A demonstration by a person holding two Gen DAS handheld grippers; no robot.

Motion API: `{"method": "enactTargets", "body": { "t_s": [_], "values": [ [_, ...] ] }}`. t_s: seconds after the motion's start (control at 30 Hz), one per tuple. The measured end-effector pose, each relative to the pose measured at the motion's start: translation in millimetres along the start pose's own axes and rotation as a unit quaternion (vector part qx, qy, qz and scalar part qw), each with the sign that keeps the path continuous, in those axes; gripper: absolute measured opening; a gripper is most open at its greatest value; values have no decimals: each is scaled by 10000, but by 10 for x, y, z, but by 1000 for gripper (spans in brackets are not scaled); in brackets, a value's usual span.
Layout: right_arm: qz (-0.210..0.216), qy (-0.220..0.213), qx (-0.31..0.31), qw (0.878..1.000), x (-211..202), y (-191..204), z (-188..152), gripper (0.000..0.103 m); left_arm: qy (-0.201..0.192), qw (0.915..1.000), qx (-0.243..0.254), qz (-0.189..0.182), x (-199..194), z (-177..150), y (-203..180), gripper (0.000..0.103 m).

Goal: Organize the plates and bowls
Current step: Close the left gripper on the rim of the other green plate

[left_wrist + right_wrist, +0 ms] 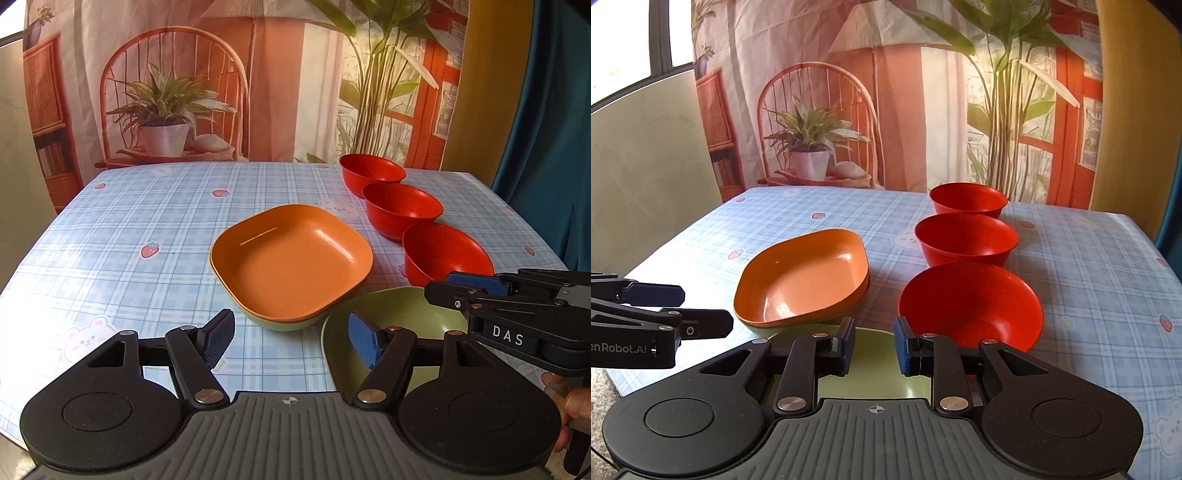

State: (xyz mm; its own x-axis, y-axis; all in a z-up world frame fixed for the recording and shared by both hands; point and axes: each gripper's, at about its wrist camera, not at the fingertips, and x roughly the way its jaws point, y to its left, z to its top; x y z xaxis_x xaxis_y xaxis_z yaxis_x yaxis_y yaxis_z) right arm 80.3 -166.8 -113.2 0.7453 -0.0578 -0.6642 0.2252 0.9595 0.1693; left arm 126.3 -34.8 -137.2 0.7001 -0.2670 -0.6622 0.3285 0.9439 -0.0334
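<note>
An orange square plate (291, 264) sits stacked on a green plate (284, 325) mid-table; the stack also shows in the right wrist view (803, 280). A second green plate (402, 314) lies at the front right, seen under my right gripper (874, 345). Three red bowls stand in a row: far (371, 177), middle (400, 210), near (445, 253). My left gripper (291, 339) is open and empty, in front of the stack. My right gripper (439, 290) is open over the loose green plate (873, 339), next to the near red bowl (971, 306).
The table wears a blue plaid cloth (147, 229) with strawberry prints. A printed backdrop (229, 74) hangs behind the far edge. A blue curtain (550, 147) hangs at the right. The table's front edge lies just under both grippers.
</note>
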Motion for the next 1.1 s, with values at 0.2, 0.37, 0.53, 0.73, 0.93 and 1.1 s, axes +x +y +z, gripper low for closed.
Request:
{"method": "enactTargets", "body": {
  "t_s": [0.2,0.37,0.53,0.73,0.93,1.1],
  "values": [
    [-152,147,75,9997,3,-28,-157,23,243,9994,-23,-259,81,-112,-42,65],
    [-386,241,216,9987,5,-95,-267,23,420,9984,-88,-377,165,-197,-49,60],
    [-571,331,291,9974,21,-143,-338,23,507,9977,-111,-439,217,-226,-62,56],
    [-525,506,500,9961,84,-223,-409,19,634,9962,-171,-567,270,-256,-46,39],
    [-427,611,544,9957,126,-220,-453,11,701,9947,-171,-729,308,-291,-63,29],
    [-420,634,559,9955,142,-216,-472,9,687,9947,-86,-766,322,-313,-106,25]
  ]
}}
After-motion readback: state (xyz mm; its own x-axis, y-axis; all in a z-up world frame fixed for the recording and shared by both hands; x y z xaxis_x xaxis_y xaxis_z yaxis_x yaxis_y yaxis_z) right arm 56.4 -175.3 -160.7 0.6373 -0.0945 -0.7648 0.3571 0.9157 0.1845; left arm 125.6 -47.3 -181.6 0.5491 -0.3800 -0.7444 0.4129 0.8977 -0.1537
